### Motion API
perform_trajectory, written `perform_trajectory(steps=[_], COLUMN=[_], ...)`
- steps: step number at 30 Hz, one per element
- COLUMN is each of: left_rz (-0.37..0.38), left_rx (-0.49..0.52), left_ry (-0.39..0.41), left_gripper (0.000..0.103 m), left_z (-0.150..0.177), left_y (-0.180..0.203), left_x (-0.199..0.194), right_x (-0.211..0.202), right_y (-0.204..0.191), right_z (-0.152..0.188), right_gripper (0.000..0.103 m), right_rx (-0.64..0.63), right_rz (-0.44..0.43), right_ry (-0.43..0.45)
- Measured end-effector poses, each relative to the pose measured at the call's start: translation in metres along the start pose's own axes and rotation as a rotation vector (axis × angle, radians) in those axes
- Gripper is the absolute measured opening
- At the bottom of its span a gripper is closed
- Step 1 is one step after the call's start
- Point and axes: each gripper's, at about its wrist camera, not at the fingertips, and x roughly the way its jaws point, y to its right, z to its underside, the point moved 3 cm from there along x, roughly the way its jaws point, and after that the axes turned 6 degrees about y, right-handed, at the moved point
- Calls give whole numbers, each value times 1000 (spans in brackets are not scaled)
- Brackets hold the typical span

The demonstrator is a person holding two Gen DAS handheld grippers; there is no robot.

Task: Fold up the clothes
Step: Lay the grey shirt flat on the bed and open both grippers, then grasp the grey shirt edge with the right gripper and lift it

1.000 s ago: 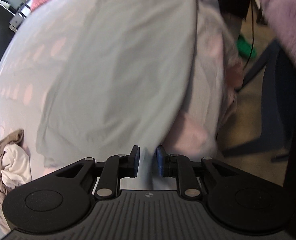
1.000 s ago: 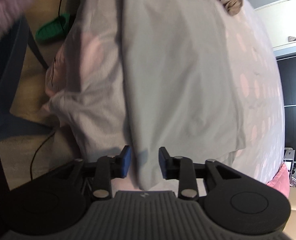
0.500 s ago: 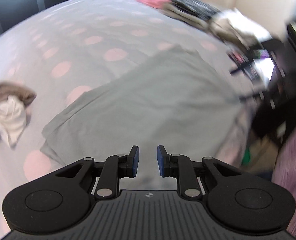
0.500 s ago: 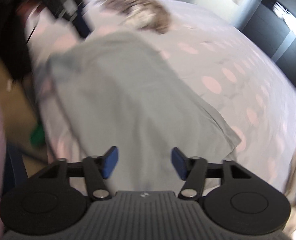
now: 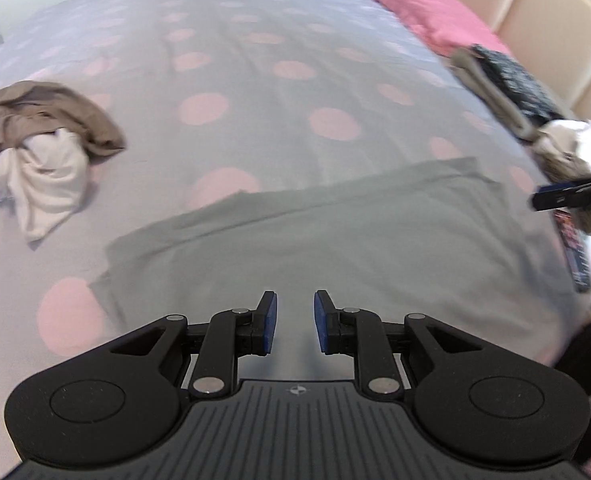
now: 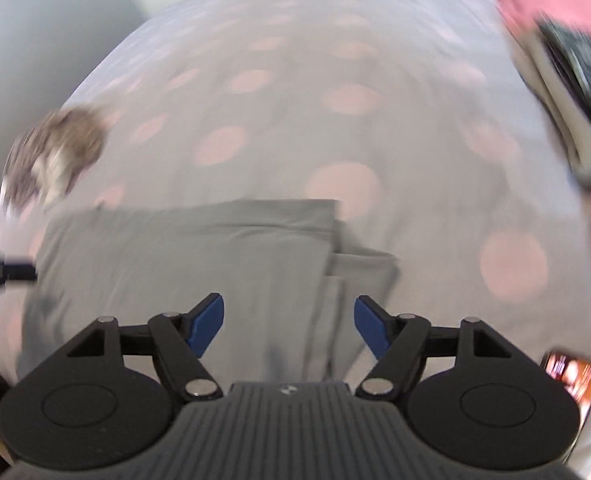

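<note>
A grey-green garment [image 5: 335, 240] lies flat and folded on the bed, near its front edge; it also shows in the right wrist view [image 6: 183, 256], with a folded layer at its right end. My left gripper [image 5: 294, 322] hovers over the garment's near edge, jaws slightly apart and empty. My right gripper [image 6: 288, 326] is wide open and empty above the garment's right part. The right gripper's fingers [image 5: 567, 196] show at the right edge of the left wrist view.
The bed [image 5: 255, 80] has a grey sheet with pink dots. A crumpled brown and white clothes heap [image 5: 35, 148] lies at the left. A pink pillow [image 5: 419, 12] and a dark and beige clothes pile [image 5: 511, 88] lie at the right by the beige headboard.
Both grippers let go of the garment's edge and swung up from facing the bed's side to looking across the bed. The right jaws opened wide. The garment now lies flat.
</note>
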Motion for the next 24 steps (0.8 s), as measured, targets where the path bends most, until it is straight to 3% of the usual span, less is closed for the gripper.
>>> perform_trajectory(steps=[5, 13, 19, 24], left_rz=[-55, -100, -126, -143], left_rx=[-51, -56, -55, -46], left_ry=[-17, -60, -92, -104], left_gripper=[18, 18, 18, 18], left_z=[0, 9, 16, 20], left_y=[-21, -29, -34, -34], left_x=[11, 26, 36, 40], right_x=[17, 50, 58, 57], right_y=[29, 33, 33, 25], right_z=[8, 7, 8, 11], right_gripper=[75, 75, 74, 56], right_rx=[130, 136, 147, 132], right_rz=[16, 54, 64, 54], right_ry=[-62, -124, -113, -91])
